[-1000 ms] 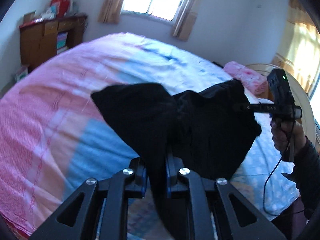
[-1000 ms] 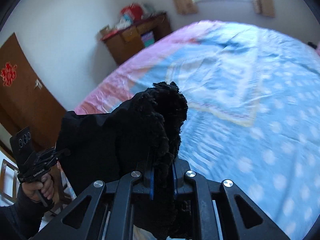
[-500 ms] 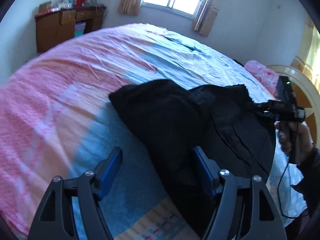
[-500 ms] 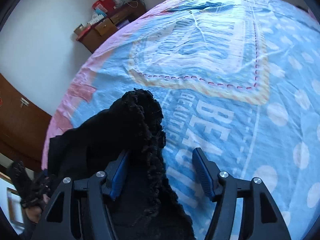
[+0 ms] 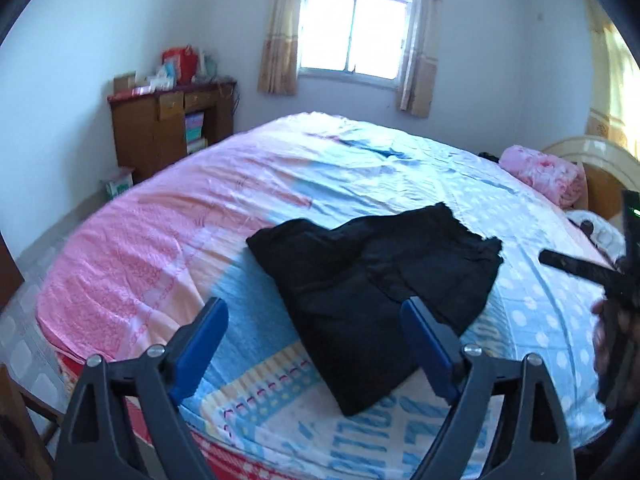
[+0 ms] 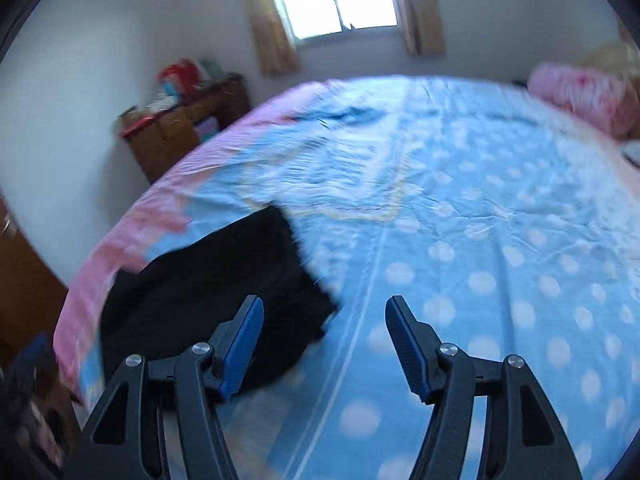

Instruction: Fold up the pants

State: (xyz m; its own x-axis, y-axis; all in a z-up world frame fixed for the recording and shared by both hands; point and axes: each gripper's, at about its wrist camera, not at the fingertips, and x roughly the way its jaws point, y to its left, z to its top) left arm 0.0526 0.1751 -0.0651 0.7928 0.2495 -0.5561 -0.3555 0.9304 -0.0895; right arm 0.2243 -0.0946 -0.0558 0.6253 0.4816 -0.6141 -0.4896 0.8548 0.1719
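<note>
Both grippers have just been opening with nothing between the jaws: the black pants [image 5: 372, 288] lie on the bed [image 5: 160, 248] at frame centre, just beyond the left gripper [image 5: 312, 316], their long axis running lower centre to upper right, and lower left of the right gripper [image 6: 324, 320].

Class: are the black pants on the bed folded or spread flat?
Folded, loosely. The black pants lie on the bed in overlapping layers, edges uneven, not smoothed flat.
</note>
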